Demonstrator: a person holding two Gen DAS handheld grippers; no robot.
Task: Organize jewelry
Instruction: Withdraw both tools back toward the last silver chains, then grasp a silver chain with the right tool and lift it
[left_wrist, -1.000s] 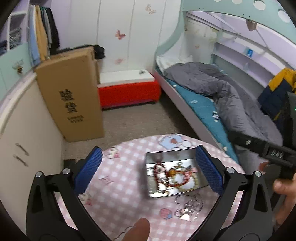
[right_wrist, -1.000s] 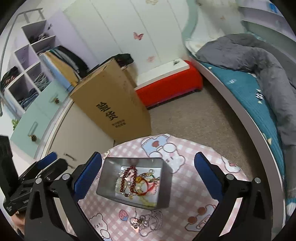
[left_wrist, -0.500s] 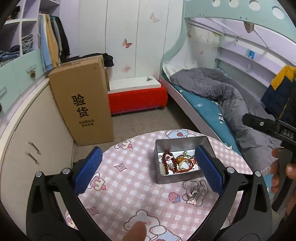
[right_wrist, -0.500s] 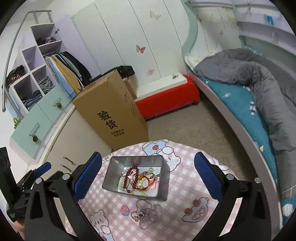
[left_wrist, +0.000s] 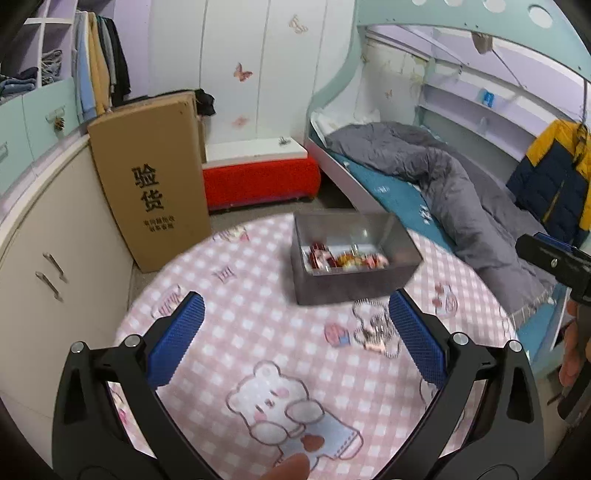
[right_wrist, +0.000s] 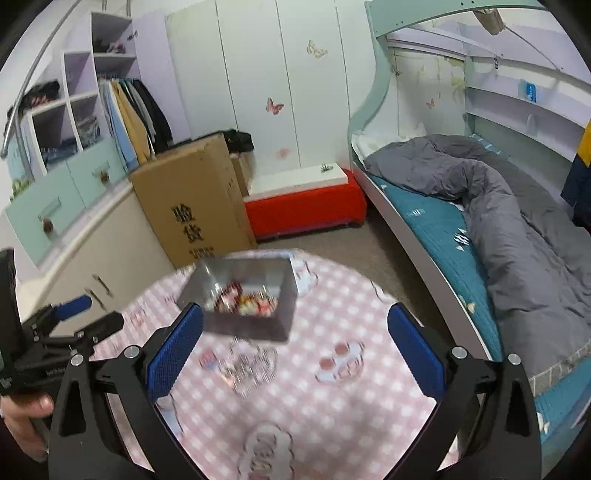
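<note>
A grey metal tin (left_wrist: 354, 284) stands on the round table with a pink checked cloth (left_wrist: 258, 332). It holds red beads and gold jewelry (left_wrist: 343, 258). A silver chain necklace (left_wrist: 373, 330) lies on the cloth just in front of the tin. The tin (right_wrist: 255, 328) and the chain (right_wrist: 247, 365) also show, blurred, in the right wrist view. My left gripper (left_wrist: 295, 339) is open and empty, above the cloth on the near side of the tin. My right gripper (right_wrist: 295, 347) is open and empty, above the cloth near the chain.
A tall cardboard box (left_wrist: 155, 184) leans on cream cabinets (left_wrist: 55, 258) left of the table. A red bench (left_wrist: 258, 177) stands at the back. A bed with a grey duvet (left_wrist: 461, 199) runs along the right.
Both grippers have pulled back and tilted up from the tin. The tin and chain now sit farther off and lower in view. Both stay open and empty.
</note>
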